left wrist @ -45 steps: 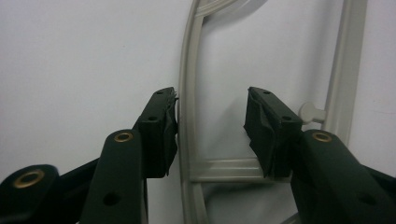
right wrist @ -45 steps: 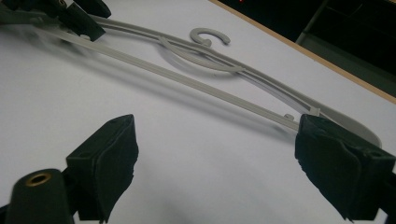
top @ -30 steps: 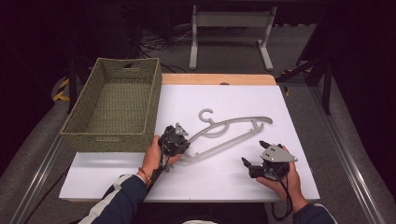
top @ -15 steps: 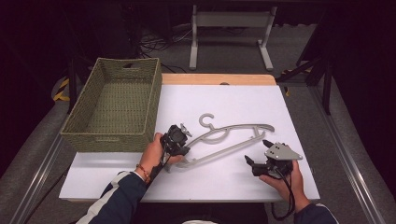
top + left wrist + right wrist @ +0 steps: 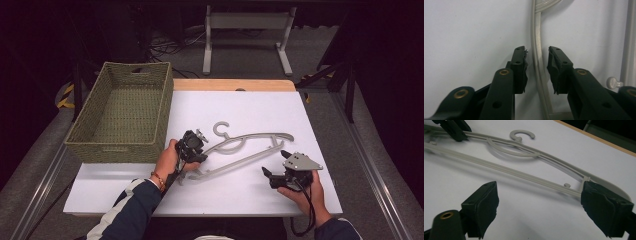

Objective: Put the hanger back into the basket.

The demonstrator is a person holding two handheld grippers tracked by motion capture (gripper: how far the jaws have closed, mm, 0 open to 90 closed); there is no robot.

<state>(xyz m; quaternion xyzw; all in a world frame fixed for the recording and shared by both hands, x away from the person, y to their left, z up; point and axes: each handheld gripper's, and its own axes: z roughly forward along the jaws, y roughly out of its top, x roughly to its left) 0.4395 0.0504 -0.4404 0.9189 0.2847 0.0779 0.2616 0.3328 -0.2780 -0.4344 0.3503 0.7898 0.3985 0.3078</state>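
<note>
On white table [image 5: 240,107]: grey hanger [image 5: 250,150] flat beside basket [image 5: 120,112]. Left gripper [image 5: 537,62] part-open, straddling hanger arm, ungripped. Right gripper [image 5: 275,165] wide open, empty. Next, presumably: close left jaws.

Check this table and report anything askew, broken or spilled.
Nothing stands out. The grey plastic hanger lies flat and whole on the white table, slanted across it. The green woven basket sits upright. The left gripper straddles a hanger arm without clamping it; the right gripper is open.
</note>
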